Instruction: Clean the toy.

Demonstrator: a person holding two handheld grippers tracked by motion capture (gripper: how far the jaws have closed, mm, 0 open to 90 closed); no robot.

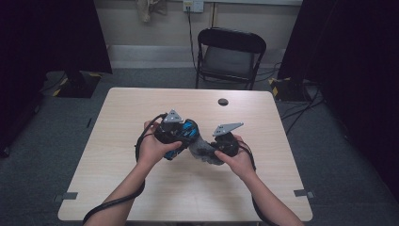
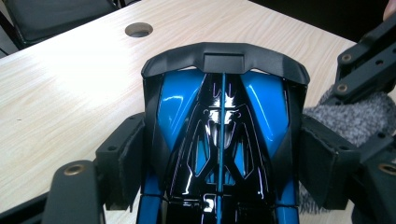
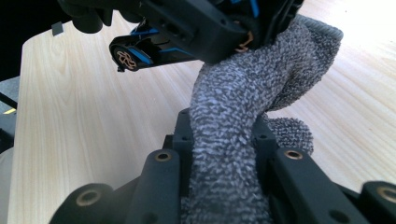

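The left gripper (image 2: 219, 154) clamps a blue-and-black toy car (image 2: 222, 121) above the surface (image 1: 141, 113), while the right gripper (image 3: 224, 154) pinches a grey cloth (image 3: 233, 140) against its side: wiping, seemingly. Next, rub the cloth along the body. No legible writing.

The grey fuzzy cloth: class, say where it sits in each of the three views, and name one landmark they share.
High view: grey cloth at centre, between the two grippers.
Left gripper view: right edge, beside the toy car.
Right gripper view: centre, clamped between the jaws.
Shared landmark: the blue-and-black toy car.
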